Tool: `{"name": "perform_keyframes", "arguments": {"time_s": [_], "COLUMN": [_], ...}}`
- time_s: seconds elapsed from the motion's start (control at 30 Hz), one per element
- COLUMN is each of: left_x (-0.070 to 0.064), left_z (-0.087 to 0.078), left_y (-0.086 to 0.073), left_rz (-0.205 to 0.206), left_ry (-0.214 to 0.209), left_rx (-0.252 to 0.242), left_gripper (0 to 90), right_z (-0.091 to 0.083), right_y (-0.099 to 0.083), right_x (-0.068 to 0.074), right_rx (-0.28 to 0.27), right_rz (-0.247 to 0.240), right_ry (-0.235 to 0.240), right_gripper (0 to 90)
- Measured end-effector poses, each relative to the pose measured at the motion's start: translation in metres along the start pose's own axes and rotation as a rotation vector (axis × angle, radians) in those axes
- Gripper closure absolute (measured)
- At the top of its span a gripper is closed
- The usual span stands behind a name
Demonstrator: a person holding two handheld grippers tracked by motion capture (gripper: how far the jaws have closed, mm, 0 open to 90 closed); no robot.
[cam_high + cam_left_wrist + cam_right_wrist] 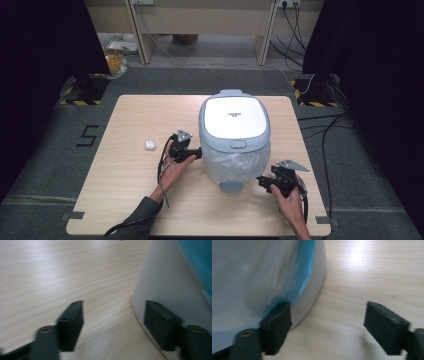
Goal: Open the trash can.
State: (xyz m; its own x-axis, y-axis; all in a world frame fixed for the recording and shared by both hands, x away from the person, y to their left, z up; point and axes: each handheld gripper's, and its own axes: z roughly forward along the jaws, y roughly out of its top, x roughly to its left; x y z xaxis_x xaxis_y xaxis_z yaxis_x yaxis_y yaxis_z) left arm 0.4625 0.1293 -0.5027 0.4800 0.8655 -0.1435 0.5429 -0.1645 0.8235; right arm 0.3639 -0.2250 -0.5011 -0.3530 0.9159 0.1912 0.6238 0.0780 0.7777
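Observation:
A grey-and-white pedal bin (pixel 234 120) with its lid down stands mid-table, a clear bag liner (pixel 235 162) bulging over its front. My left gripper (pixel 194 154) is open at the bin's left side. In the left gripper view the gripper (pixel 113 312) has the table between its jaws, and its right jaw rests against the bin wall (pixel 165 285). My right gripper (pixel 263 182) is open low at the bin's front right. In the right gripper view the gripper (pixel 329 312) has its left jaw against the bluish liner (pixel 249 277) and bin base (pixel 312 290).
A small crumpled white scrap (pixel 149 145) lies on the wooden table (pixel 130 175) left of my left gripper. The bin's grey pedal (pixel 231 186) sticks out toward me. Cables (pixel 325 135) run over the floor right of the table. Dark curtains flank both sides.

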Motion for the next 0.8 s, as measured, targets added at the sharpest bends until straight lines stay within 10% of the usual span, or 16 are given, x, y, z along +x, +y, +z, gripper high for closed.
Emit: {"name": "perform_keyframes", "arguments": {"time_s": [0.13, 0.3, 0.8], "left_x": [0.011, 0.016, 0.031], "left_z": [-0.014, -0.033, -0.083], "left_y": [-0.007, -0.023, -0.075], "left_rz": [0.006, 0.024, 0.130], "left_ry": [0.008, 0.002, 0.039], "left_rx": [-0.002, 0.004, 0.134], "left_gripper": [19.6, 18.7, 17.5], "right_z": [-0.011, -0.026, -0.008], "right_y": [-0.011, -0.024, -0.029], "right_x": [0.007, 0.028, 0.055], "right_rx": [-0.027, -0.064, -0.065], "right_rz": [-0.025, -0.087, -0.094], "right_ry": [-0.017, 0.107, 0.083], "right_gripper": [18.2, 17.4, 17.2]}}
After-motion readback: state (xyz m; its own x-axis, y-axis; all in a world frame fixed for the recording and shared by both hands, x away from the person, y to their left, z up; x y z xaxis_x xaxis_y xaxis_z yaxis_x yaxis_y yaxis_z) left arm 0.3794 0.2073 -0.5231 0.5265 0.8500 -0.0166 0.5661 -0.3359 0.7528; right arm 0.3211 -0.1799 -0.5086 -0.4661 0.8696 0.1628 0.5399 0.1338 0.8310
